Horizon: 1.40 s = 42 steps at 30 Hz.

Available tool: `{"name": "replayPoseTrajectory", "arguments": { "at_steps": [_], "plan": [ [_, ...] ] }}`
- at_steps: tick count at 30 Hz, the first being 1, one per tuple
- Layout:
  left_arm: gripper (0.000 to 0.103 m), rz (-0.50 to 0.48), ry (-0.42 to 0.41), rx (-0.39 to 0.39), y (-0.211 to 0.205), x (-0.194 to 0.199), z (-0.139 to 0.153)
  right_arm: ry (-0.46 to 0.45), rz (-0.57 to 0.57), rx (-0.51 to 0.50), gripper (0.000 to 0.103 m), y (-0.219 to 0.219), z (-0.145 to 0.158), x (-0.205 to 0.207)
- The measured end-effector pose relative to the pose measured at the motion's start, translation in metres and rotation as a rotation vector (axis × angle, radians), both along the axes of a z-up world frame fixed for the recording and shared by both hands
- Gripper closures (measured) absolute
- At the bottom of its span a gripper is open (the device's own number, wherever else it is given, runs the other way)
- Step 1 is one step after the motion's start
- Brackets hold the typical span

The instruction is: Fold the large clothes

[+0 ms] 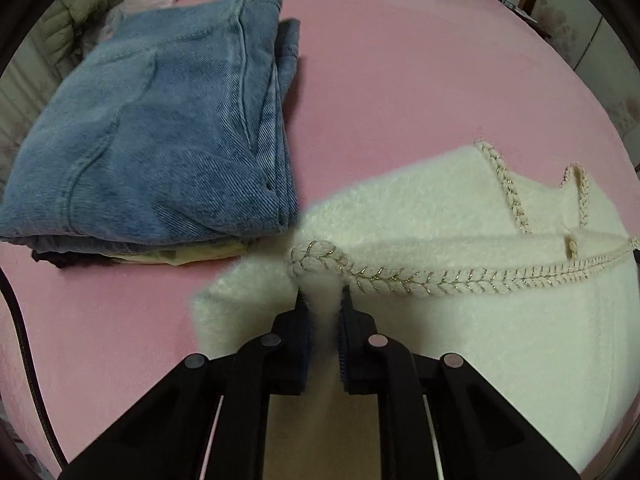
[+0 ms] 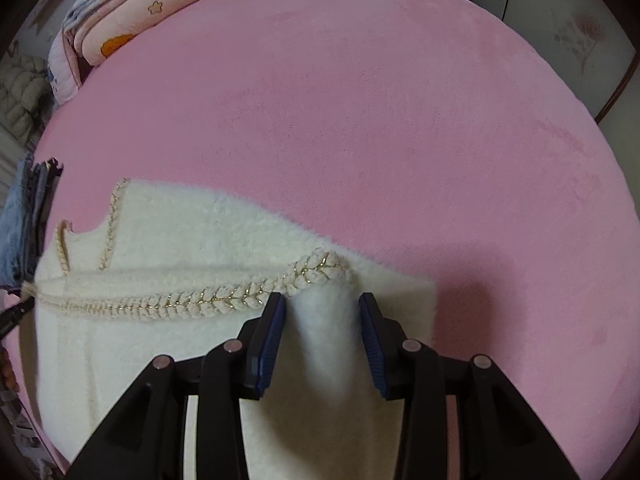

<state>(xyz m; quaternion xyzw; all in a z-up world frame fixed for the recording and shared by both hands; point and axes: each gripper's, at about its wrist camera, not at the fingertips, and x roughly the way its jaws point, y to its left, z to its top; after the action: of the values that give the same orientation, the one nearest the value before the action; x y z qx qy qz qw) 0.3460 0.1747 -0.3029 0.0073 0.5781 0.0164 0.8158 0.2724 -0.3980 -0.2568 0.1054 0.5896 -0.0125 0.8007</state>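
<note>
Currently the cream fuzzy garment (image 1: 500,320) lies flat on the pink bed cover (image 1: 420,80), braided trim (image 1: 440,278) running across it. Left gripper (image 1: 322,300): jaws narrow, pinched on a tuft of the garment at the trim's left end. Right gripper (image 2: 320,304): jaws partly closed with a raised ridge of the same fabric between them at the trim's other end; pads look to touch the pile, though how firmly I cannot tell.

Progress, as judged: a folded stack with denim jeans (image 1: 160,120) on top sits just beside the garment, so some pieces appear done. The cream garment seems at least partly folded, a layer lying over its neckline, with both corners of one edge now taken up; the next fold over and placement on the stack remain.

Not resolvable: near part of the garment is hidden under both grippers. Items beneath the jeans show only as thin edges. Bedding (image 2: 120,20) and a padded coat (image 1: 76,12) at the far rim are distorted and cut off.
</note>
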Motion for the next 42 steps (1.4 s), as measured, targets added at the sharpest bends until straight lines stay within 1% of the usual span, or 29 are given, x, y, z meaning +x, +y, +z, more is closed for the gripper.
{"name": "replayPoseTrajectory", "arguments": {
  "at_steps": [2, 4, 6, 7, 10, 14, 17, 19, 20, 21, 22, 24, 25, 26, 28, 29, 30, 31, 32, 33, 34, 35, 36, 37, 38, 39, 40, 41, 42],
  "plan": [
    [0.096, 0.022, -0.053, 0.022, -0.005, -0.009, 0.012, -0.009, 0.017, -0.018, 0.094, 0.004, 0.006, -0.006],
    [0.097, 0.063, -0.125, 0.027, -0.009, -0.023, 0.031, -0.055, 0.032, -0.042, 0.095, 0.013, 0.021, -0.017],
    [0.097, 0.099, -0.185, 0.030, -0.011, -0.035, 0.049, -0.138, 0.041, -0.026, 0.096, 0.026, 0.048, -0.035],
    [0.096, 0.113, -0.221, 0.030, -0.012, -0.042, 0.062, -0.162, 0.043, -0.019, 0.096, 0.028, 0.057, -0.040],
    [0.097, 0.120, -0.282, 0.044, -0.014, -0.048, 0.085, -0.251, 0.044, -0.004, 0.096, 0.033, 0.093, -0.058],
    [0.097, 0.168, -0.334, 0.068, -0.006, -0.043, 0.097, -0.335, -0.023, 0.038, 0.096, 0.011, 0.124, -0.052],
    [0.097, 0.202, -0.360, 0.066, 0.001, -0.032, 0.095, -0.376, -0.029, 0.037, 0.096, 0.007, 0.132, -0.038],
    [0.096, 0.196, -0.347, 0.083, 0.003, -0.022, 0.085, -0.382, -0.012, 0.016, 0.096, 0.016, 0.125, -0.021],
    [0.096, 0.184, -0.319, 0.108, 0.002, -0.015, 0.072, -0.361, -0.007, -0.008, 0.096, 0.019, 0.115, -0.012],
    [0.096, 0.182, -0.293, 0.120, 0.002, -0.010, 0.059, -0.321, -0.009, -0.030, 0.096, 0.019, 0.099, -0.003],
    [0.096, 0.183, -0.247, 0.131, 0.002, -0.002, 0.040, -0.274, -0.022, -0.039, 0.096, 0.016, 0.081, 0.005],
    [0.094, 0.172, -0.211, 0.151, 0.000, 0.009, 0.016, -0.178, -0.042, -0.068, 0.096, 0.014, 0.041, 0.017],
    [0.092, 0.162, -0.196, 0.182, -0.005, 0.014, 0.004, -0.151, -0.046, -0.086, 0.096, 0.014, 0.028, 0.020],
    [0.091, 0.152, -0.199, 0.207, -0.009, 0.015, 0.000, -0.097, -0.054, -0.102, 0.095, 0.015, 0.008, 0.025],
    [0.086, 0.123, -0.210, 0.257, -0.017, 0.014, -0.005, -0.070, -0.079, -0.130, 0.091, 0.018, -0.002, 0.027],
    [0.083, 0.100, -0.214, 0.275, -0.021, 0.012, -0.005, -0.077, -0.094, -0.133, 0.089, 0.019, 0.002, 0.026],
    [0.071, 0.077, -0.207, 0.283, -0.024, 0.011, -0.005, -0.089, -0.101, -0.131, 0.087, 0.021, 0.007, 0.025],
    [0.055, 0.051, -0.191, 0.281, -0.025, 0.009, -0.002, -0.101, -0.099, -0.138, 0.087, 0.023, 0.012, 0.023],
    [0.048, 0.029, -0.173, 0.273, -0.027, 0.006, 0.002, -0.125, -0.088, -0.158, 0.087, 0.027, 0.023, 0.018],
    [0.046, 0.024, -0.174, 0.273, -0.028, -0.001, 0.009, -0.149, -0.079, -0.179, 0.087, 0.032, 0.032, 0.013],
    [0.046, 0.026, -0.197, 0.268, -0.030, -0.009, 0.021, -0.183, -0.069, -0.200, 0.087, 0.036, 0.044, 0.005],
    [0.045, 0.031, -0.217, 0.253, -0.031, -0.017, 0.031, -0.226, -0.059, -0.213, 0.087, 0.043, 0.058, -0.007],
    [0.039, 0.040, -0.238, 0.224, -0.033, -0.026, 0.042, -0.257, -0.054, -0.213, 0.084, 0.049, 0.069, -0.017],
    [0.029, 0.052, -0.259, 0.184, -0.036, -0.038, 0.055, -0.285, -0.046, -0.200, 0.079, 0.057, 0.080, -0.029],
    [0.025, 0.072, -0.281, 0.149, -0.039, -0.050, 0.066, -0.309, -0.037, -0.166, 0.071, 0.067, 0.090, -0.043],
    [0.020, 0.095, -0.300, 0.111, -0.044, -0.064, 0.076, -0.333, -0.029, -0.112, 0.066, 0.079, 0.099, -0.059],
    [0.018, 0.109, -0.309, 0.062, -0.052, -0.080, 0.085, -0.343, -0.020, -0.075, 0.064, 0.088, 0.102, -0.067],
    [0.018, 0.115, -0.308, 0.030, -0.058, -0.089, 0.088, -0.331, 0.013, 0.001, 0.063, 0.106, 0.105, -0.082],
    [0.018, 0.118, -0.305, 0.000, -0.063, -0.098, 0.089, -0.313, 0.040, 0.037, 0.063, 0.115, 0.104, -0.089]
  ]
}}
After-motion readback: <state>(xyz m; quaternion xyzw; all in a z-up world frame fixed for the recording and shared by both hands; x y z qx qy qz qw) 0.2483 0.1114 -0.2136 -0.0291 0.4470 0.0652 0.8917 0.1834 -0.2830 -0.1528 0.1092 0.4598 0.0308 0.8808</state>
